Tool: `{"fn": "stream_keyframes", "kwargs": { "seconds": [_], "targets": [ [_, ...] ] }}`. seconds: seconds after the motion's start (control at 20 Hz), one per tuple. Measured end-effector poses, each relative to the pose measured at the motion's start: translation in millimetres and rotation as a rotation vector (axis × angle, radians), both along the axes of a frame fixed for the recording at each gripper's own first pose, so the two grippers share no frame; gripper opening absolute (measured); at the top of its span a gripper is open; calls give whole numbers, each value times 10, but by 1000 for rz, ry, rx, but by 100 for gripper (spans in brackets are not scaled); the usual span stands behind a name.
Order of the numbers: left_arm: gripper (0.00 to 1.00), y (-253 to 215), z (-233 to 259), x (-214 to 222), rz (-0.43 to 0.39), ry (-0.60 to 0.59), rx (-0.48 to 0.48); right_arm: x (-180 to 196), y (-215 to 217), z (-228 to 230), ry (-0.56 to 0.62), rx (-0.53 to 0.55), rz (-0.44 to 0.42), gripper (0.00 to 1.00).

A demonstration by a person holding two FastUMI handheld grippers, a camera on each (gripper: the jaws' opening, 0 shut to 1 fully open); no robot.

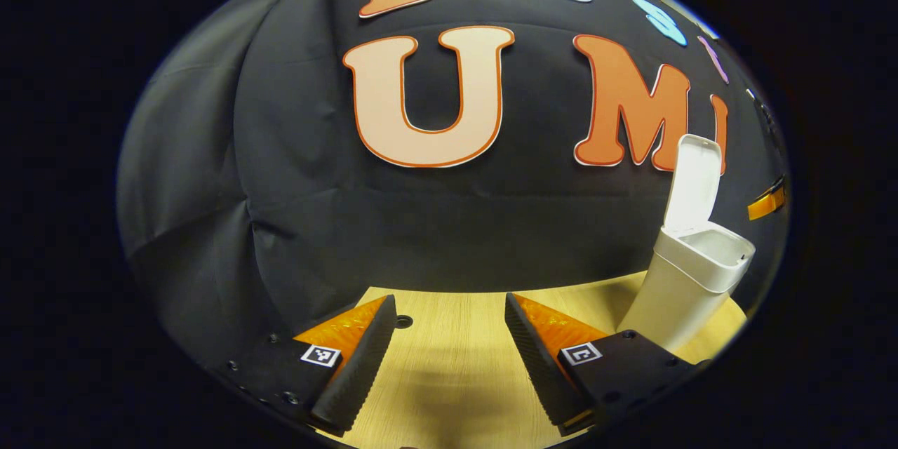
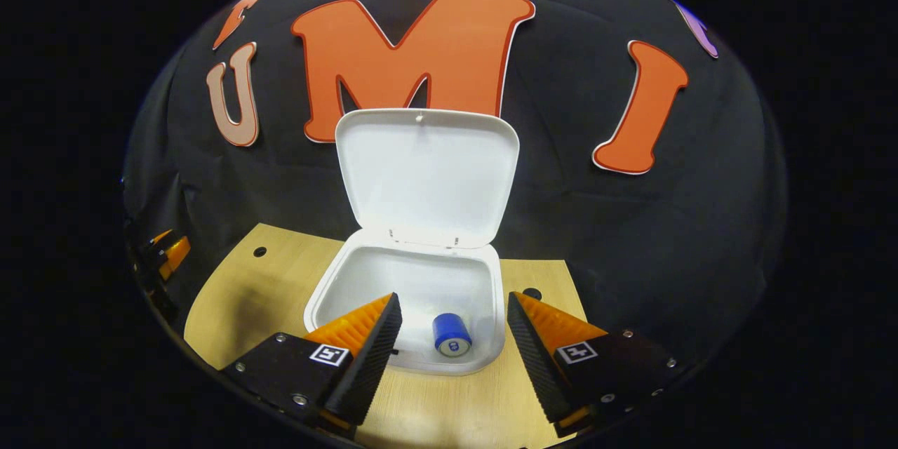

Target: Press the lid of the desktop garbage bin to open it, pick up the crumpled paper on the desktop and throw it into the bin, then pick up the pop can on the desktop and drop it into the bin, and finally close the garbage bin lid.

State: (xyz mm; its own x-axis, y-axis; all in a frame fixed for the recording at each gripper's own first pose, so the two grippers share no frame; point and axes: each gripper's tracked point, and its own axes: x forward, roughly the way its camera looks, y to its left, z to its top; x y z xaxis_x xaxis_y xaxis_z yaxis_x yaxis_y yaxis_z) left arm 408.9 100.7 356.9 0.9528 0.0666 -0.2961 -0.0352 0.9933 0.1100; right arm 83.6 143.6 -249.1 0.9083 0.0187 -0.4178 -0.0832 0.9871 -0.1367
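The pop can (image 2: 451, 334) lies inside the garbage bin (image 2: 491, 337), apparently just dropped; the right gripper (image 2: 452, 337) hangs spread and empty above it. The lid (image 2: 426, 175) stands upright, unclosed. The left gripper (image 1: 449, 351) idles, parted, beside the bin.

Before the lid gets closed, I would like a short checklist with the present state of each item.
1. Can inside the bin: ok, it lies on the bottom.
2. Crumpled paper inside the bin: cannot tell, it is not visible there.
3. Right tool empty: ok, open with nothing between the fingers.
4. Left tool empty: ok, open above the table.
5. Lid free to swing down: ok, it stands upright and nothing sits on the rim.
6. Right tool placed to reach the lid: not ok, it hangs at the front of the opening, below the lid.
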Motion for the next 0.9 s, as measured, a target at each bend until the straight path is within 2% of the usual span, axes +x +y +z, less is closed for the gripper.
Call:
{"fn": "stream_keyframes", "kwargs": {
  "seconds": [0.1, 0.45, 0.6, 0.75, 0.9],
  "targets": [
    [98, -3, 4, 7, 1, -2, -6, 1, -14, 30, -2, 2, 0, 98],
    [98, -48, 42, 15, -24, -16, -14, 84, 42, 261, -30, -29, 9, 98],
    [98, -52, 52, 30, -20, -19, -18, 165, 71, 466, -49, -45, 7, 98],
    [98, -41, 49, 30, -15, -21, -17, 259, 219, 740, -64, -27, 43, 98],
    [98, -51, 59, 30, -14, -24, -23, 443, 332, 1075, -92, -56, 64, 98]
  ]
}}
